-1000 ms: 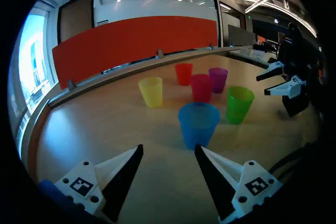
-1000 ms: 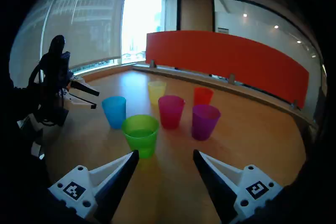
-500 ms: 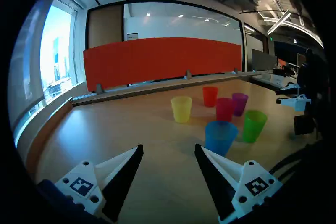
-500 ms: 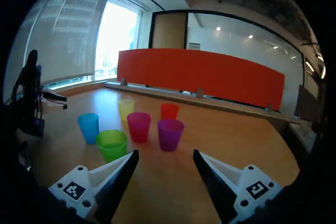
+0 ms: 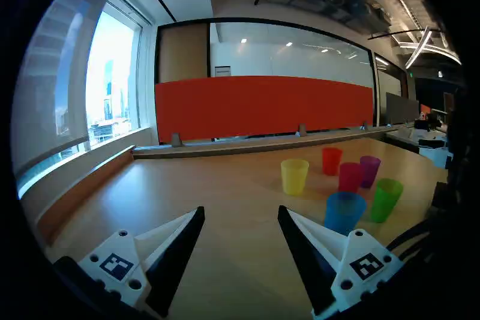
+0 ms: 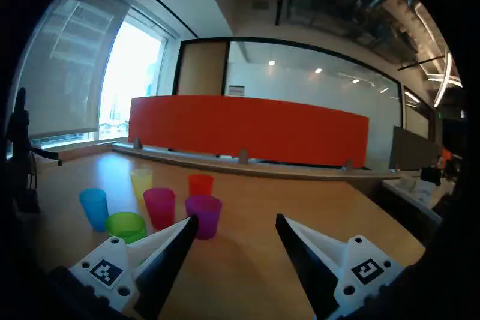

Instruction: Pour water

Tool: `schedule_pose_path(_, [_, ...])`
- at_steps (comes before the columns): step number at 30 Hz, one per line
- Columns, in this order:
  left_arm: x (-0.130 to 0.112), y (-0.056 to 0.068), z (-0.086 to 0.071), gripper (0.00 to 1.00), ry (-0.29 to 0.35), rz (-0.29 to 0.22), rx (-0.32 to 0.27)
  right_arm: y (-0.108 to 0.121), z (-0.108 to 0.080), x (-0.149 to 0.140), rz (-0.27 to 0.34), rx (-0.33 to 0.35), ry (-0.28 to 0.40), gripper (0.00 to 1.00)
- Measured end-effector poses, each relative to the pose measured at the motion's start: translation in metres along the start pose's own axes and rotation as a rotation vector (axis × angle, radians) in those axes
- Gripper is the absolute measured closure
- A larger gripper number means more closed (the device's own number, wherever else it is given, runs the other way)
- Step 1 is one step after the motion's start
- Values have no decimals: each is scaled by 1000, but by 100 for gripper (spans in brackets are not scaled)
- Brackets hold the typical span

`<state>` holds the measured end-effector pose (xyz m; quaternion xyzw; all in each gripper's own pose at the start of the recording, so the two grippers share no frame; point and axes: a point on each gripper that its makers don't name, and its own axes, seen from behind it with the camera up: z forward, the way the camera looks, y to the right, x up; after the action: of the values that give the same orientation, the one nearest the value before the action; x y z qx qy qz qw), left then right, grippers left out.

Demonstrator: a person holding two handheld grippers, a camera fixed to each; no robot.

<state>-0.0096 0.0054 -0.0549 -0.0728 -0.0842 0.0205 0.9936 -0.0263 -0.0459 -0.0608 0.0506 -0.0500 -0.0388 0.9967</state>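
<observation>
Cups [image 5: 344, 211] upright on table [image 5: 210, 194], mouths up — left gripper [image 5: 240, 210], right gripper [image 6: 236, 218] spread, empty.

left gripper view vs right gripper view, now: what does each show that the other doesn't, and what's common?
Left gripper view: the open left gripper, with the blue cup nearest, just past one finger. Right gripper view: the open right gripper, with the green cup nearest, partly behind one finger. Both: six cups clustered on the wooden table, with the orange divider behind.
</observation>
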Motion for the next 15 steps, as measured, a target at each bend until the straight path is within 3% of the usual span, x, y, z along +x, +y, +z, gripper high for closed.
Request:
schedule_pose_path(8, [21,-15,0,10,81,-20,57,11,1,16,11,-62,57,0])
schedule_pose_path(15, [36,-19,-1,10,133,28,104,22,-1,24,36,-98,76,0])
